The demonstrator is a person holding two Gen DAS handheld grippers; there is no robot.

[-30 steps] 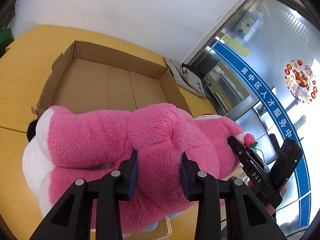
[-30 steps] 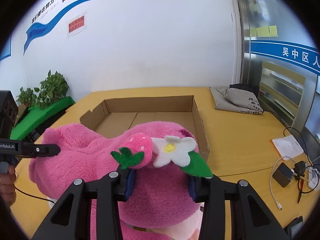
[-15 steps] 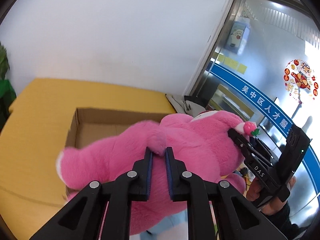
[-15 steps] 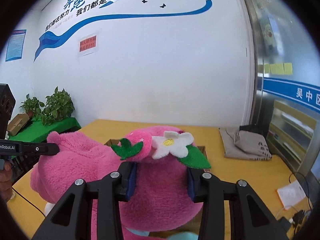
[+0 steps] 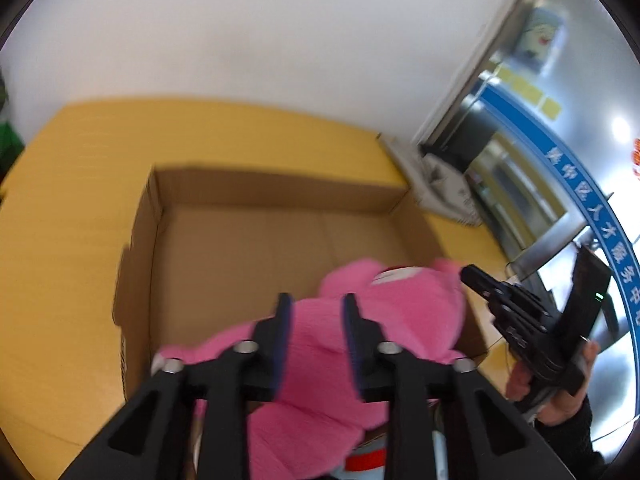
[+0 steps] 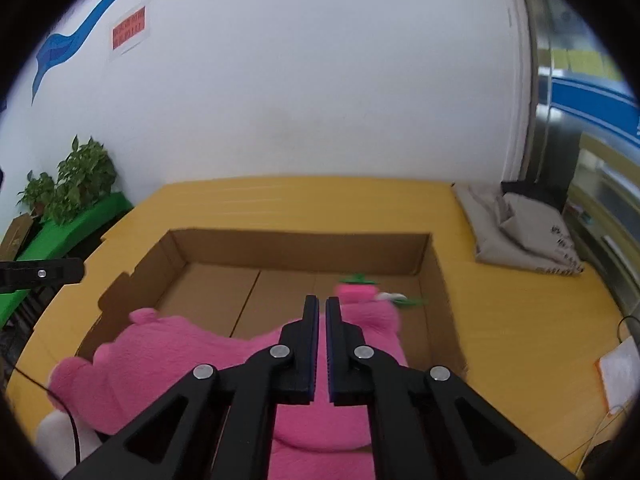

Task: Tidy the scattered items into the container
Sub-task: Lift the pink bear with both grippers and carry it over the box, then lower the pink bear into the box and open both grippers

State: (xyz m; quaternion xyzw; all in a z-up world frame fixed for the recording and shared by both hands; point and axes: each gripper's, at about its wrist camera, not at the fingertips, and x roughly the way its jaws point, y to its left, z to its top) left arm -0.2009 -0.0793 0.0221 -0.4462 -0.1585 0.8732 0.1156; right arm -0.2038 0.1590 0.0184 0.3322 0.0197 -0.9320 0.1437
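Note:
A big pink plush bear [image 5: 384,320] lies across the near edge of the open cardboard box [image 5: 256,184], its head inside the box. In the right wrist view the pink plush bear [image 6: 192,344] has its strawberry and flower ear [image 6: 360,288] resting on the floor of the cardboard box [image 6: 296,244]. My left gripper [image 5: 314,304] is open just above the bear's body, fingers apart. My right gripper [image 6: 321,308] is nearly closed, jaws almost touching with nothing between them, above the bear's head.
The box stands on a yellow table [image 6: 520,304]. A folded grey bag [image 6: 520,232] lies at the table's far right. A white paper and cables [image 6: 616,372] lie at the right edge. Potted plants [image 6: 68,184] stand left of the table.
Both grippers carried the bear over the box and let it go. The left jaws opened; the right jaws closed empty. The bear dropped with its head in the box.

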